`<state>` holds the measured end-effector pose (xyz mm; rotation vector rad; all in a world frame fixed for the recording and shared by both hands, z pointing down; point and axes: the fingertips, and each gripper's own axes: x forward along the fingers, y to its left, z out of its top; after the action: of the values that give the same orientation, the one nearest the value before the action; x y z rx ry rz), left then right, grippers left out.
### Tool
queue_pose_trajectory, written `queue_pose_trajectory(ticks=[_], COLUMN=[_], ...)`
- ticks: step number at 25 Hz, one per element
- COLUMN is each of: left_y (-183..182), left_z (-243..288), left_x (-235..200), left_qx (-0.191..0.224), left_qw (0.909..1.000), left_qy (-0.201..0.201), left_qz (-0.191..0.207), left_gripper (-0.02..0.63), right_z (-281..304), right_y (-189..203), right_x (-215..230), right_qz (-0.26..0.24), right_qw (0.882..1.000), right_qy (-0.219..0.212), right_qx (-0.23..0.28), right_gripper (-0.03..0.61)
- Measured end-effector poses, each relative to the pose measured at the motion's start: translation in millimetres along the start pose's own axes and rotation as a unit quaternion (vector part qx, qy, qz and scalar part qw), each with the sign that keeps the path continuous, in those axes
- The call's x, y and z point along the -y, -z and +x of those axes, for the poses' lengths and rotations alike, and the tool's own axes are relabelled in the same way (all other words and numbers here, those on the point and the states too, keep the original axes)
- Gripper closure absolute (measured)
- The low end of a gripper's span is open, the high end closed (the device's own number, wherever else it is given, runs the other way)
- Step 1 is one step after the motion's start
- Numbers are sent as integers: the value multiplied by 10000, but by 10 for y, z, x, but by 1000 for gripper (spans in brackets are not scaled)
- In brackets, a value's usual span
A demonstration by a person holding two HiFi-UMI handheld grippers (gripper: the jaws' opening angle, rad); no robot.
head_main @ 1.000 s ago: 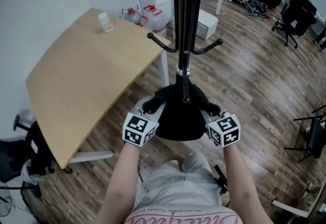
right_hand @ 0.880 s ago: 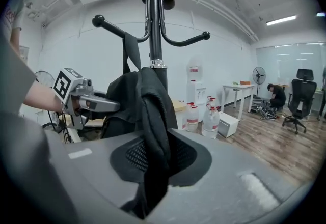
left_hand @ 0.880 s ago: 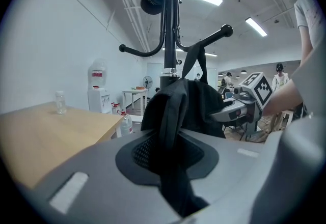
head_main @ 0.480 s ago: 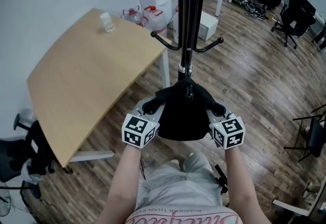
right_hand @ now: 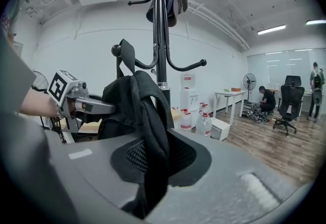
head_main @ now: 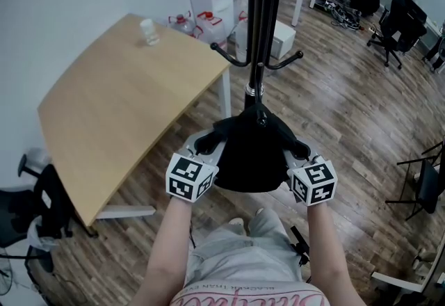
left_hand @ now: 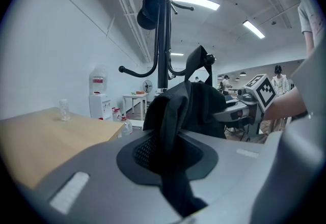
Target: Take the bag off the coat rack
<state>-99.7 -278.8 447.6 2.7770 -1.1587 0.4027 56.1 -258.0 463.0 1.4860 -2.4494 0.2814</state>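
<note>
Where coat rack stands, wood floor, desk, perhaps 1 cup

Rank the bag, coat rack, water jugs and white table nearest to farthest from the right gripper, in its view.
1. The bag, clamped between the jaws.
2. The coat rack, just behind it.
3. The water jugs, floor, right of the pole.
4. The white table, far right.

1. Ceiling strip lights lit the room brightly and evenly.
2. Both gripper views bowed strongly at the edges, with black corners.
3. The wooden floor carried a pale sheen at upper right.
</note>
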Motion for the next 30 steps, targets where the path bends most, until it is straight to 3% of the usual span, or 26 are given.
queue_pose_trajectory(ticks=[16,30], left_y=[34,29], left_z=[-509,-1178], left_x=[140,-269], left_qx=[57,194], left_qw=[9998,9927], left_qy=[-162,-1191], left_qz=[49,-29], left_gripper=[543,543], right_z=[-262,96], right_y=[-69,-355], right_x=[-393,-1008], right_qz=[-279,-719], right_qw=[9995,9953], right_qy=[28,-561], right_qx=[130,315], right_gripper=[529,531])
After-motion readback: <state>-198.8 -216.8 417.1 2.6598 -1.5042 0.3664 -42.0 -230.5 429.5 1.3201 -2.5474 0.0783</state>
